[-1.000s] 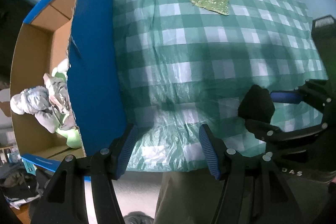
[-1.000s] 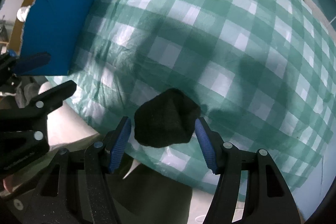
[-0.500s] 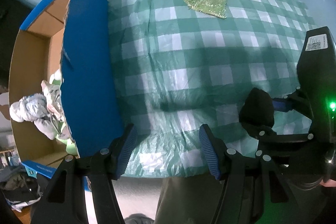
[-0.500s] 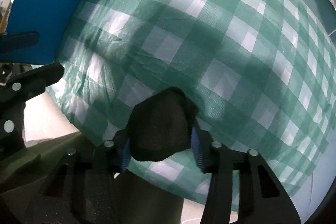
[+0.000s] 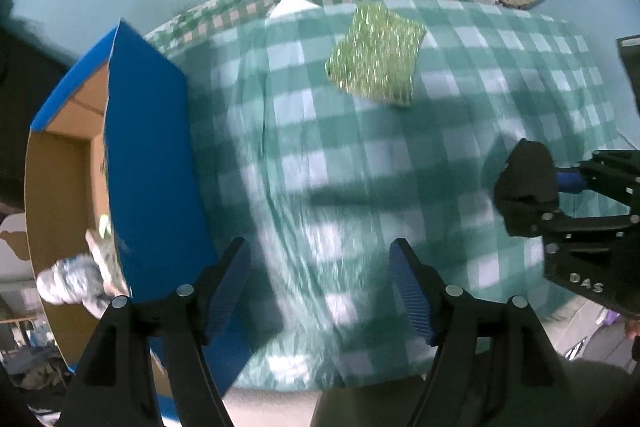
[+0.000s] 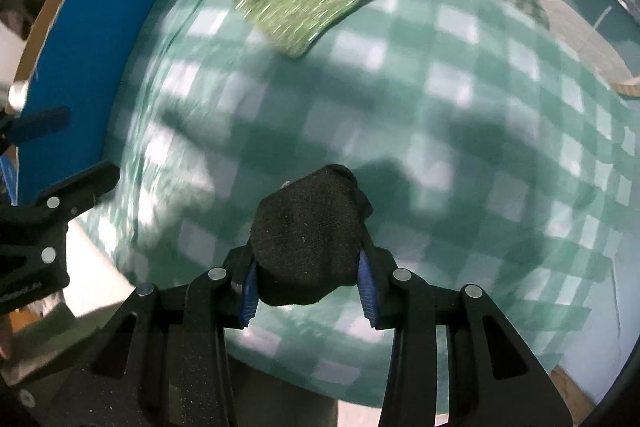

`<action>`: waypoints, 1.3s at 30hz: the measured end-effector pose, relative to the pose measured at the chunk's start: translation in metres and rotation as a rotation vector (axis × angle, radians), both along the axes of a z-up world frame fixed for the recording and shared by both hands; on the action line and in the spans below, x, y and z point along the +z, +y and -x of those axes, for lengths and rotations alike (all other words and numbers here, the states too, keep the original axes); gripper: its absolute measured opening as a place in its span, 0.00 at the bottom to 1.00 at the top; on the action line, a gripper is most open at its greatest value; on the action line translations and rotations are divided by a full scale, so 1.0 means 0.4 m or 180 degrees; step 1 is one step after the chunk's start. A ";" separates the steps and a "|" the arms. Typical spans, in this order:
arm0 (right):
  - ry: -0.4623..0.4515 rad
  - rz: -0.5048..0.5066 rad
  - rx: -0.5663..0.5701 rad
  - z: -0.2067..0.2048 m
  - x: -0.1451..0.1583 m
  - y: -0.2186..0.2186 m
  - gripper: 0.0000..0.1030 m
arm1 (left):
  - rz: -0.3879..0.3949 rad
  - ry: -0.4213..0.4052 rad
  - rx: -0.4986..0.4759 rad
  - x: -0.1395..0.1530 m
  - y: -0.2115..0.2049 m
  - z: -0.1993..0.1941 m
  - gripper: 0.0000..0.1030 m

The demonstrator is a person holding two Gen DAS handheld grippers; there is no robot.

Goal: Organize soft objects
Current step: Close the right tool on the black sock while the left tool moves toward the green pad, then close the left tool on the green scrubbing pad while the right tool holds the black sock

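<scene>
table [image 5: 460, 163]: covered by a green-and-white checked cloth [image 6: 460, 131], wrinkled along its left side; both views motion-blurred.
box [image 5: 152, 163]: cardboard, blue outside, brown inside, at the table's left edge; its blue wall stands against the cloth. Open top faces the cameras.
box contents: grey-and-white soft items [image 5: 76, 281] lie at the near end inside; details too blurred to tell.
green pad [image 5: 374, 55]: glittery green soft square, flat on the cloth at the far side of the table, roughly mid-width, well apart from the box and from both claws. Also in the right wrist view [image 6: 312, 7].
black soft item [image 6: 308, 239]: dark knit bundle, sock-like, at the near right part of the table. Pinched between the right claw's blue pads; its far end sticks out past the fingertips. Left wrist view shows it at right [image 5: 526, 183], in that claw. Whether it touches the cloth cannot be told.
right claw [image 6: 308, 287]: clamped on the black soft item, pads pressing both of its sides, item bulging above them. Points down at the table.
left claw [image 5: 320, 283]: jaws opening, wide apart, nothing between them. Points down over the near edge of the cloth, just right of the box wall. Seen at the left edge of the right wrist view [image 6: 38, 163].
person: trouser fabric [image 5: 376, 407] visible below the table's near edge, under the left claw.
</scene>
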State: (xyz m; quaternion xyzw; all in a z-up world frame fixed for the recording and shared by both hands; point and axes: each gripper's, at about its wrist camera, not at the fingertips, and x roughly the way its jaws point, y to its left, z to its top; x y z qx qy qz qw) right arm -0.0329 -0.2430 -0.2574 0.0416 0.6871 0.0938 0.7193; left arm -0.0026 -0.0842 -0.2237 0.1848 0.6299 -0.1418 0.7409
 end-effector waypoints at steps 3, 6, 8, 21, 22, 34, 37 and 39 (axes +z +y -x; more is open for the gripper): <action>-0.0058 0.0001 -0.0098 -0.026 0.016 -0.038 0.38 | 0.0040 -0.0025 0.0005 0.000 -0.022 -0.036 0.71; -0.0106 0.0012 -0.0164 -0.049 0.032 -0.071 0.38 | 0.0099 -0.0033 0.0005 0.000 -0.043 -0.071 0.76; -0.0131 0.0021 -0.0199 -0.065 0.042 -0.087 0.38 | 0.0130 -0.0043 0.0019 -0.004 -0.058 -0.097 0.78; -0.0231 0.0037 -0.0352 -0.142 0.066 -0.135 0.38 | 0.0356 0.0105 -0.0312 -0.063 -0.188 -0.237 0.83; -0.0234 0.0039 -0.0365 -0.144 0.067 -0.139 0.38 | 0.0339 0.0104 -0.0346 -0.067 -0.198 -0.241 0.83; -0.0240 0.0043 -0.0537 -0.153 0.076 -0.187 0.38 | 0.0256 0.0232 -0.0576 -0.121 -0.269 -0.294 0.83; -0.0240 0.0050 -0.0578 -0.148 0.082 -0.196 0.38 | 0.0200 0.0174 -0.0569 -0.138 -0.274 -0.304 0.83; -0.0241 0.0056 -0.0595 -0.146 0.087 -0.204 0.38 | 0.0191 0.0200 -0.0546 -0.149 -0.272 -0.306 0.83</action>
